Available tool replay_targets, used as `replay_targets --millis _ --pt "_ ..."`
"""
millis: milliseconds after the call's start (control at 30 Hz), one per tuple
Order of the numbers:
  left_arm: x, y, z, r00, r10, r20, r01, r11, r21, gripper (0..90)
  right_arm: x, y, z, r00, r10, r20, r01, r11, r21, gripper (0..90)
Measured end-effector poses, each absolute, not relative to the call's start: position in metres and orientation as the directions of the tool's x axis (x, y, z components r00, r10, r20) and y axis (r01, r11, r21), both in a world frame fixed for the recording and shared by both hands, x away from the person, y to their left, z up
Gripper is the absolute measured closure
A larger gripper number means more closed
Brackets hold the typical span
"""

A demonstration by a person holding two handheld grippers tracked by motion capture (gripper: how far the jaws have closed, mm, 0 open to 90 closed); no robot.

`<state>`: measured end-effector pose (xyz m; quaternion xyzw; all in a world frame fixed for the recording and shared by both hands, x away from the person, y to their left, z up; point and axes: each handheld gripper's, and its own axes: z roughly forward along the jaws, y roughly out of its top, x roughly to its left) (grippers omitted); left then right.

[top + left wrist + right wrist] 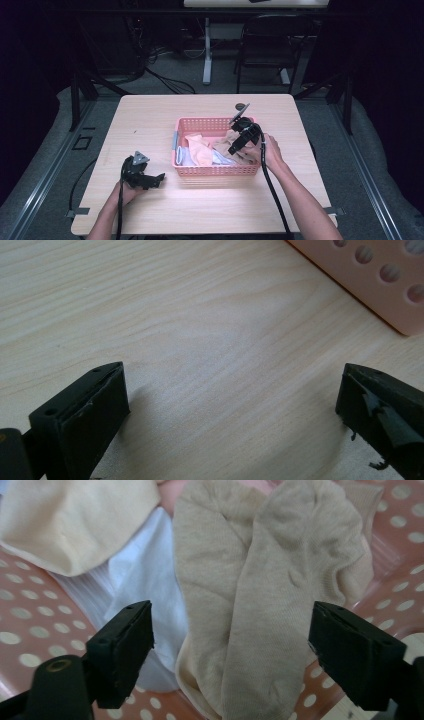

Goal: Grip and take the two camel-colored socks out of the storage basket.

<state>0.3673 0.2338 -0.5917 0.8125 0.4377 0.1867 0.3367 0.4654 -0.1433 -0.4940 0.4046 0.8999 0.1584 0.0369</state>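
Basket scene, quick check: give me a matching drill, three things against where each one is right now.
Things:
1. beige socks
2. left gripper
3. pink basket

Places:
A. resting on the bare wood left of the basket
B. mid-table, holding the clothes
C. in the basket, between the right gripper's open fingers, not yet pinched

Pairs: 1-C, 2-A, 3-B
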Motion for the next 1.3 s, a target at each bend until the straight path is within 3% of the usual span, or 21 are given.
replay_targets --millis 567,600,767,800,833,867,1000,1300 --pt "0.367 0.233 -0.592 0.548 0.836 0.006 0.584 -0.388 0.713 0.3 0.471 -0.138 -0.518 -0.63 0.775 -0.05 0.755 0.626 0.194 34.5" --pt "0.367 0.233 -0.592 0.549 0.836 0.006 0.584 -0.389 0.712 0.3 0.47 -0.137 -0.523 -0.602 0.797 -0.038 0.773 0.594 0.224 39.9" --pt "0.367 0.233 -0.592 0.549 0.836 0.006 0.584 -0.389 0.713 0.3 0.473 -0.139 -0.524 -0.599 0.798 -0.062 0.777 0.598 0.194 49.8" --pt "0.367 0.233 -0.592 0.549 0.836 0.006 0.584 -0.389 0.713 0.3 0.474 -0.141 -0.525 -0.596 0.801 -0.059 0.782 0.595 0.187 60.2" --pt "0.367 0.233 -0.592 0.549 0.836 0.006 0.584 -0.389 0.713 0.3 0.474 -0.141 -0.525 -0.596 0.801 -0.059 0.782 0.595 0.187 60.2" --pt "0.367 0.233 -0.592 0.549 0.836 0.006 0.584 -0.389 0.713 0.4 0.475 -0.144 -0.523 -0.601 0.797 -0.056 0.778 0.6 0.183 68.0" --pt "0.367 0.233 -0.592 0.549 0.836 0.006 0.584 -0.389 0.713 0.3 0.475 -0.151 -0.518 -0.587 0.809 -0.02 0.79 0.578 0.204 78.3" --pt "0.366 0.233 -0.592 0.549 0.836 0.005 0.583 -0.387 0.714 0.4 0.472 -0.166 -0.496 -0.565 0.825 -0.004 0.789 0.542 0.288 80.6"
